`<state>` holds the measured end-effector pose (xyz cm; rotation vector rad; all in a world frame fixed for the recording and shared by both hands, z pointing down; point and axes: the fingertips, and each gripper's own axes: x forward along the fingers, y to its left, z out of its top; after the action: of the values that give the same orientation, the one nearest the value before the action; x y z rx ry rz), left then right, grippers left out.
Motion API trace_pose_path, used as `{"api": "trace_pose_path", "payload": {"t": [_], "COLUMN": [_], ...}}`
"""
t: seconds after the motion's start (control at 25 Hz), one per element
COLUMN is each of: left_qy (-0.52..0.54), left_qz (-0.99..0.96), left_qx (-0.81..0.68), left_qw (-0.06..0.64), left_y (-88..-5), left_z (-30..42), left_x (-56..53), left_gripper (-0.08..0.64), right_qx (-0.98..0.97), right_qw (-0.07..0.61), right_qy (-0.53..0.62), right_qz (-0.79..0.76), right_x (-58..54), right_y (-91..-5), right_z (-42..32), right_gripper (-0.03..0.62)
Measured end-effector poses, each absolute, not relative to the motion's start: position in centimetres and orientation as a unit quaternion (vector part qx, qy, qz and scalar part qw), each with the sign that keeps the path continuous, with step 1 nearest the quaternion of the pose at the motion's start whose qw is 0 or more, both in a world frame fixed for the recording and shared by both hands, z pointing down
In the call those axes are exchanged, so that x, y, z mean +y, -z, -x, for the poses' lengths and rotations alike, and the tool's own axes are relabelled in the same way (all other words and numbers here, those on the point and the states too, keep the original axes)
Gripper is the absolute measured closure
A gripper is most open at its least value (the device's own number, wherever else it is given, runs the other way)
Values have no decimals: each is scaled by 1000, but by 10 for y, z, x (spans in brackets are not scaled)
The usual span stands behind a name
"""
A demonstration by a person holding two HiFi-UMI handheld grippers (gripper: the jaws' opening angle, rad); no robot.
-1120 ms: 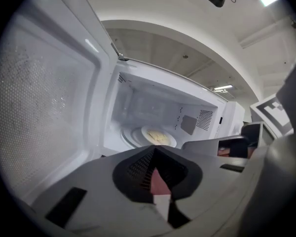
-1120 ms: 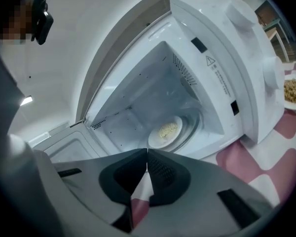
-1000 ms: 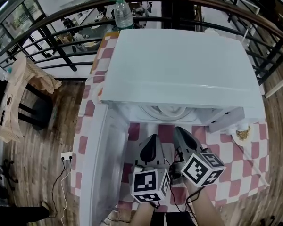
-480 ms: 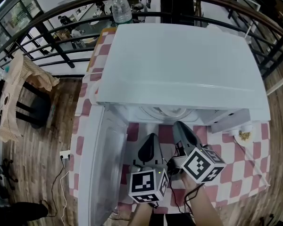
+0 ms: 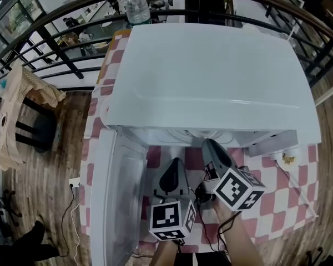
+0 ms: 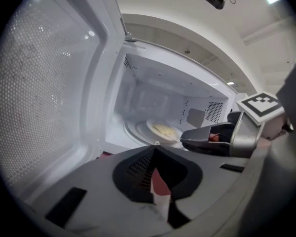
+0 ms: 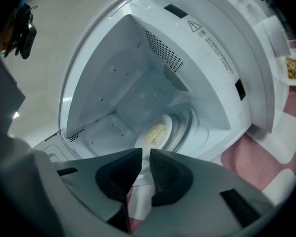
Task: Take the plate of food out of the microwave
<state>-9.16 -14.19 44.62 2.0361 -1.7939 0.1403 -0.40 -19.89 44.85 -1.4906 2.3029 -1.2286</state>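
Since the microwave (image 5: 211, 76) stands on the checked tablecloth (image 5: 291, 201) with its door (image 5: 114, 198) swung wide to our left, the cavity is open to both tools. We see the plate of food (image 7: 157, 131) resting on the turntable (image 7: 185, 125) well inside, and neither gripper touches it, so the lift has not begun. We hold both grippers low before the opening, side by side, pointing inward. Our right gripper (image 7: 144, 154) reaches nearer the sill. Its jaws are opening, a narrow gap so far with nothing between them, and we judge this readies it for the plate's rim. Our left gripper (image 6: 155, 154) hangs slightly back, jaws pressed together on nothing, probably kept clear so the right one can work.
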Motion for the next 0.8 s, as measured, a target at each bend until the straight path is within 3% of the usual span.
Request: {"api": "trace_pose_path", "payload": {"t": [0.36,0.8], "left_qy": [-55,-59], "left_qz": [-729,-732], "left_qx": [-647,-646], "left_qw": [219,210], "left_y": [-454,-452], "left_z": [94,92], "left_x": [-146,-151], "left_gripper": [549,549], "right_qx": [750,746], "right_qw": [58,48], "right_qy": [416,405], "right_qz": [511,526], "right_x": [-203,-214], "right_y": [-454,-451], "right_z": [-7,-11], "right_gripper": [523,473]}}
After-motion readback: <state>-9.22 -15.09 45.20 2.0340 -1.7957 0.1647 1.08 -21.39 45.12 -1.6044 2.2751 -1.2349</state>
